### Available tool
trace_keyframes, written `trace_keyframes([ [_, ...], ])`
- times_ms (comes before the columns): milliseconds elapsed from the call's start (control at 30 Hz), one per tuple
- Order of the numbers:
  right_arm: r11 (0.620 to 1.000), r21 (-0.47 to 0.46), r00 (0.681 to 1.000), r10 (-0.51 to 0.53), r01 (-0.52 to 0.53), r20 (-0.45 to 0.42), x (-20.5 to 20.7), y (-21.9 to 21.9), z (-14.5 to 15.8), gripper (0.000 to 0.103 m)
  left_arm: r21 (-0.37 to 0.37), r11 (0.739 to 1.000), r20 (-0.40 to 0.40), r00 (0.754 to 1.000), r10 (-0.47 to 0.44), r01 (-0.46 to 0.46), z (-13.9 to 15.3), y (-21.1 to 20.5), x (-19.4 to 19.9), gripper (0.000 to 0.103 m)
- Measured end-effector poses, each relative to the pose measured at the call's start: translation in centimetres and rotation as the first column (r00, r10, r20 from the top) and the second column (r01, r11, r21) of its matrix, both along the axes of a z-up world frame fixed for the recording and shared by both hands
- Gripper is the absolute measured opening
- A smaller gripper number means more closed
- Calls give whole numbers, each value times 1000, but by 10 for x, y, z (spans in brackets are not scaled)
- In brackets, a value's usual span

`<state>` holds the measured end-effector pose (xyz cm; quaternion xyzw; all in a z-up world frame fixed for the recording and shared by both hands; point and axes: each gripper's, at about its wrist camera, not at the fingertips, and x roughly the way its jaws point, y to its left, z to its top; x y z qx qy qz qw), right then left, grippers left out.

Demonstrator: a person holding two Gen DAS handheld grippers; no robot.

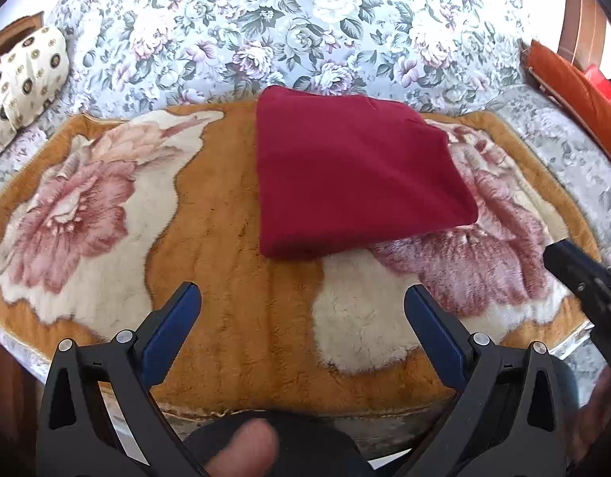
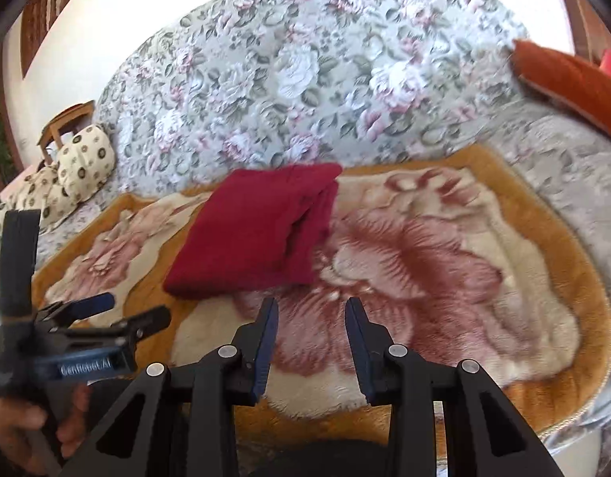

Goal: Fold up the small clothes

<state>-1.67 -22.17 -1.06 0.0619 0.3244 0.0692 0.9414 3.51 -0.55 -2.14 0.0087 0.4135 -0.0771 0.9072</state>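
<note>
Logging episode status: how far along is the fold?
Looks done: the dark red fleece garment lies folded into a compact rectangle on the plush orange floral blanket. Nothing in hand: left gripper and right gripper are open, clear of it. No other clothes are visible.

Orange plush blanket point(image 1: 234, 262) w/ big pink-and-cream flower print, spread flat over near part of sofa seat. Grey floral sofa cover point(image 1: 289, 28) behind, running up backrest. Cream dotted cushions point(image 1: 27, 67) far left, wooden chair point(image 2: 69, 119) just beyond. Rust-orange cushion point(image 1: 564, 79) far right, red item past it, too small to ID.
</note>
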Motion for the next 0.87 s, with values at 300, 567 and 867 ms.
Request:
trace_keyframes([
  [300, 995, -103, 1000, 15, -12, 27, -1, 22, 8, 33, -33, 999, -28, 999, -17, 16, -10, -3, 4, 103],
  [567, 998, -60, 1000, 6, -6, 14, 0, 16, 6, 33, 8, 999, -22, 999, -34, 34, -13, -11, 1, 103],
  [867, 997, -70, 1000, 13, -12, 13, 1, 18, 6, 33, -36, 999, 1, 1000, -23, 23, -10, -6, -2, 102],
])
